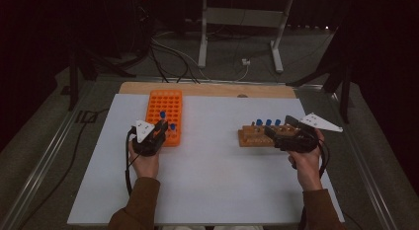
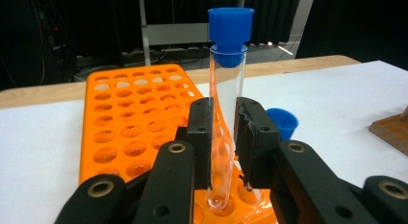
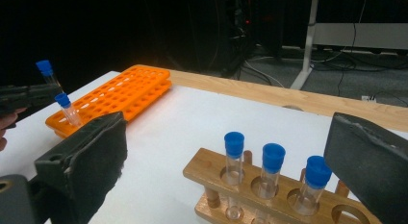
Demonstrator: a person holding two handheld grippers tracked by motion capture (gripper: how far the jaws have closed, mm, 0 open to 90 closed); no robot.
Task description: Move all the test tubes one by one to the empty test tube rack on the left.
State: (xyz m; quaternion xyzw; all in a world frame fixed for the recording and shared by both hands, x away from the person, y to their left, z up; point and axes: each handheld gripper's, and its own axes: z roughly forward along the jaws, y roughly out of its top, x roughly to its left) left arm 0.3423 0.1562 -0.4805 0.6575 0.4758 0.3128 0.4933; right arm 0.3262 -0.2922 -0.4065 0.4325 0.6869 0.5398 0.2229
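Observation:
My left gripper (image 2: 225, 132) is shut on a clear test tube (image 2: 226, 89) with a blue cap. The tube stands upright, its bottom in a hole at the near edge of the orange rack (image 2: 130, 118). A second blue-capped tube (image 2: 283, 122) stands in the rack just to its right. In the high view the left gripper (image 1: 157, 127) is at the orange rack's (image 1: 165, 104) near end. My right gripper (image 3: 231, 137) is open, its pads wide apart before a wooden rack (image 3: 269, 192) holding three blue-capped tubes (image 3: 273, 159). In the high view the right gripper (image 1: 280, 127) sits at the wooden rack's (image 1: 252, 136) right end.
Both racks rest on a white board (image 1: 212, 175) over a wooden table (image 1: 207, 88). Cables (image 1: 173, 57) and a metal stand (image 1: 239, 22) lie on the floor beyond the far edge. A person's hands and brown sleeves (image 1: 141, 200) come in from the bottom.

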